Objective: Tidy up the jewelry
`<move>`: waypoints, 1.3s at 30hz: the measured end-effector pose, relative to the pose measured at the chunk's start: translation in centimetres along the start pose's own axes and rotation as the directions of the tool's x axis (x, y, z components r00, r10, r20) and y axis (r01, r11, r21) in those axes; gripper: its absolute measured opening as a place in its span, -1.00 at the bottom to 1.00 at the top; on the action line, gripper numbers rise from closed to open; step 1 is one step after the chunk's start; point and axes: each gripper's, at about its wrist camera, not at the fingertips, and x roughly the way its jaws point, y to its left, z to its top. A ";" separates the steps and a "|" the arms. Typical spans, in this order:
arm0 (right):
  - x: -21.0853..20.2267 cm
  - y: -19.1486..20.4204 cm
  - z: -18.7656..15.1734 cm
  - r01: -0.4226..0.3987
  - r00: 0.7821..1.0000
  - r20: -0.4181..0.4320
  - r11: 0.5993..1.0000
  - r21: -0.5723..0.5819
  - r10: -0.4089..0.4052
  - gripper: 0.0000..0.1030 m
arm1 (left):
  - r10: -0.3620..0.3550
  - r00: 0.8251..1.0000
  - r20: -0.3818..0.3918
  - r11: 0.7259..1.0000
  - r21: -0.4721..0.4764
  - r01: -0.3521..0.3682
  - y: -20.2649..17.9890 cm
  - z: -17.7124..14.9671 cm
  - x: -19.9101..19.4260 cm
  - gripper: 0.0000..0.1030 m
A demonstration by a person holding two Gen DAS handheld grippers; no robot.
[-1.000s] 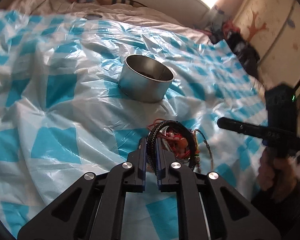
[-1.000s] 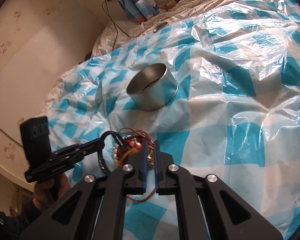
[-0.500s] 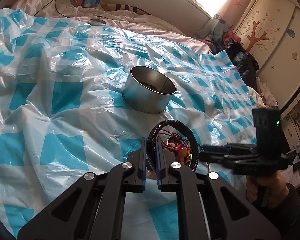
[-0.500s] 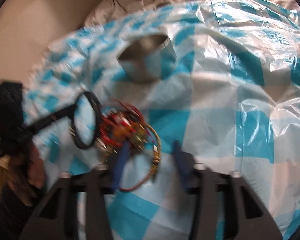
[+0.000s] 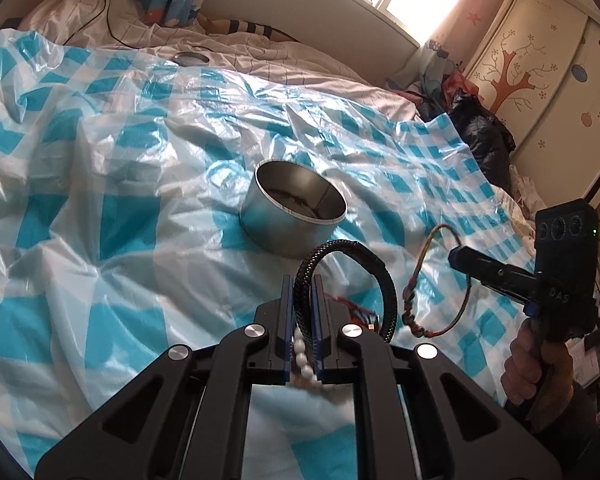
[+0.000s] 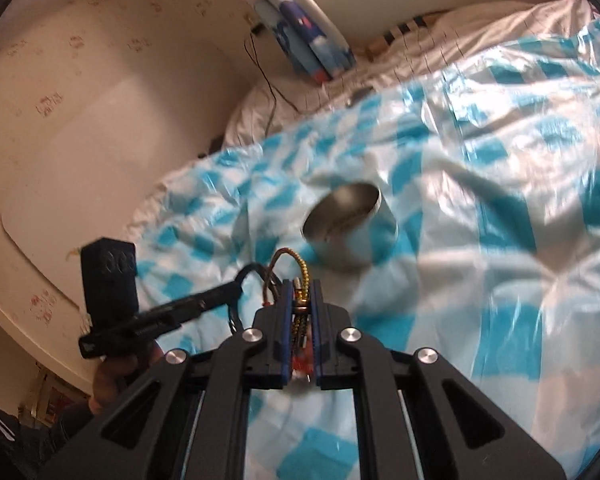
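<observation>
Standing up as a loop in the near-closed jaws of the left gripper (image 5: 302, 280): a black braided bracelet (image 5: 342, 245), clenched between the blue pads, with a strand of white beads (image 5: 300, 354) trailing back between the fingers. Glimpsed just behind the loop, a tangle of red jewelry (image 5: 356, 312), too hidden to make out further. Hung beside it, to the right and apart from it, a thin multicoloured cord bracelet (image 5: 409, 304), pinched at the tip of the right gripper (image 6: 302, 286); had just been closing there, jaws now grasping the cord. Held by a person's right hand (image 5: 540, 368) at the frame's edge. Stood beyond both bracelets, upright and open-topped, a round metal tin (image 5: 288, 224), something dark in its bottom, not identifiable. Spread beneath everything, a crinkled blue-and-white checked plastic sheet (image 5: 100, 160) over a bed, with pale striped bedding (image 5: 260, 56) at the far end. Blurred throughout in the right wrist view.
</observation>
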 end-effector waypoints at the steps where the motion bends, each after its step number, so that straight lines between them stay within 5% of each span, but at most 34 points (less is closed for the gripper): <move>1: 0.1 0.1 0.4 -0.016 1.000 0.012 1.000 0.003 0.015 -0.83 | 0.002 1.000 0.005 1.000 -0.001 -0.002 0.0 0.4 0.1 -0.86; 15: 3.4 -0.3 7.7 0.024 0.989 0.147 0.999 -0.046 -0.017 -0.82 | 0.074 0.997 0.037 0.996 0.045 -0.076 -0.4 8.3 4.9 -0.86; 27: 6.8 -2.9 9.1 0.059 0.992 0.109 0.998 0.008 -0.060 -0.82 | 0.175 0.982 -0.066 0.977 0.133 -0.165 -0.9 8.3 9.7 -0.83; 32: 8.4 -3.2 8.6 0.072 0.995 0.071 0.997 0.013 -0.073 -0.82 | 0.181 0.982 -0.056 0.979 0.104 -0.174 -0.2 8.4 8.7 -0.71; 39: 10.6 -2.2 8.3 0.043 0.999 0.015 0.999 -0.007 -0.043 -0.82 | 0.177 0.984 0.000 0.984 0.018 -0.177 1.7 8.8 5.2 -0.22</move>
